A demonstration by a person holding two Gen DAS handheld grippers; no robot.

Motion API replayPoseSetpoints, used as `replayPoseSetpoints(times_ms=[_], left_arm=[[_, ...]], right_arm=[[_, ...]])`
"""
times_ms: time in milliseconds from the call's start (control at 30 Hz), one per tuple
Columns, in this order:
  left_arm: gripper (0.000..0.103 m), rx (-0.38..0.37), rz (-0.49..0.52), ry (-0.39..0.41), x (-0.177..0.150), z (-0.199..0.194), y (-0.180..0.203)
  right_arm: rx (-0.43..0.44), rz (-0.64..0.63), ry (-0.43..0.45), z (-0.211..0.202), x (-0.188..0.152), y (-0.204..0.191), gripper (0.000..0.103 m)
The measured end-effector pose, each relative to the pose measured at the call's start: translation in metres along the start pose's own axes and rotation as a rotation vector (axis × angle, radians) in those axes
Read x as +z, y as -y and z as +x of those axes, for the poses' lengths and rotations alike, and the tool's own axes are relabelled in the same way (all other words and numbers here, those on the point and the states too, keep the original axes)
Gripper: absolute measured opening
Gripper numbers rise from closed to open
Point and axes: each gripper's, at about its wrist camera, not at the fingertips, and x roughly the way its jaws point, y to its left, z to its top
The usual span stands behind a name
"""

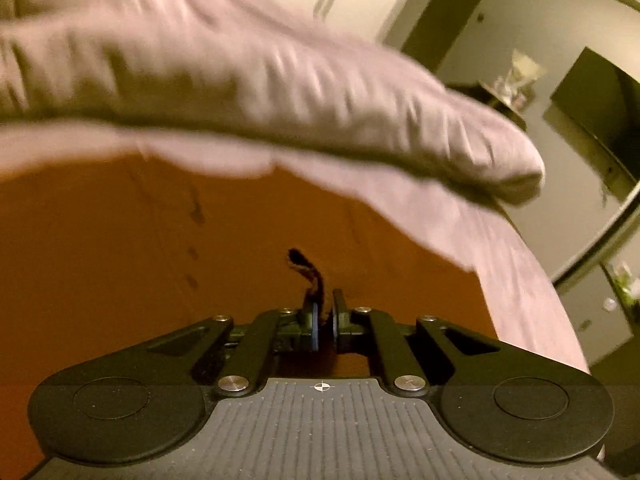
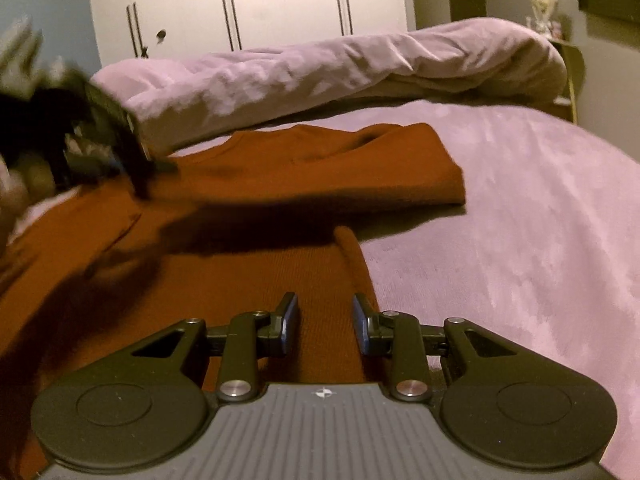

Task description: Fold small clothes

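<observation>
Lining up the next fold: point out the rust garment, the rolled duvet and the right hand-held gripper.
rust garment (image 2: 304, 168): right wrist view, folded upper part.
rolled duvet (image 2: 320, 68): right wrist view, middle of roll.
right hand-held gripper (image 2: 325, 320): right wrist view, midway between fingertips.

One rust-orange garment (image 2: 248, 248), one rolled lilac duvet (image 2: 320, 68), two tools (image 2: 325, 320), three wardrobe doors (image 2: 280, 0)

Dim warm indoor light, strong fisheye curvature, motion blur, deep shadows on fabric, dark corners.

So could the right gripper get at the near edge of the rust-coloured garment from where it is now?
Probably yes. The right gripper is open directly over the rust garment, whose edge runs just past its right finger, nothing between. The left gripper is busy farther left.
</observation>
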Motion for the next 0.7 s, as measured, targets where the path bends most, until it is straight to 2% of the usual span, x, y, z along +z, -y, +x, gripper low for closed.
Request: replayPoseSetpoints(times_ms=[100,167,267,367,500,633,700], left_arm=[[0.008,0.074,0.022,0.086,0.018,-0.026,-0.019],[0.008,0.135,0.012,0.112,0.025,-0.039,-0.042],[0.008,0.239,-0.029,0.119,0.027,-0.047,-0.08],[0.008,0.304,-0.071,0.086,0.016,-0.046,-0.113],[0.008,0.321,-0.136,0.032,-0.009,-0.04,-0.147],[0.008,0.316,-0.171,0.034,-0.015,-0.045,-0.164],[0.008,0.317,-0.176,0.05,-0.01,-0.048,-0.166]], right_arm=[[-0.023,-0.027,-0.005,0.001,0.003,-0.005,0.029],[-0.033,-0.027,-0.01,0.003,0.004,-0.006,0.029],[-0.043,-0.033,-0.019,0.004,0.009,-0.008,0.029],[-0.062,-0.057,-0.025,0.005,0.014,-0.014,0.029],[-0.062,-0.09,-0.016,0.011,0.029,-0.026,0.03],[-0.049,-0.184,-0.01,0.029,0.04,-0.049,0.031],[-0.109,-0.256,0.0,0.044,0.044,-0.058,0.034]])
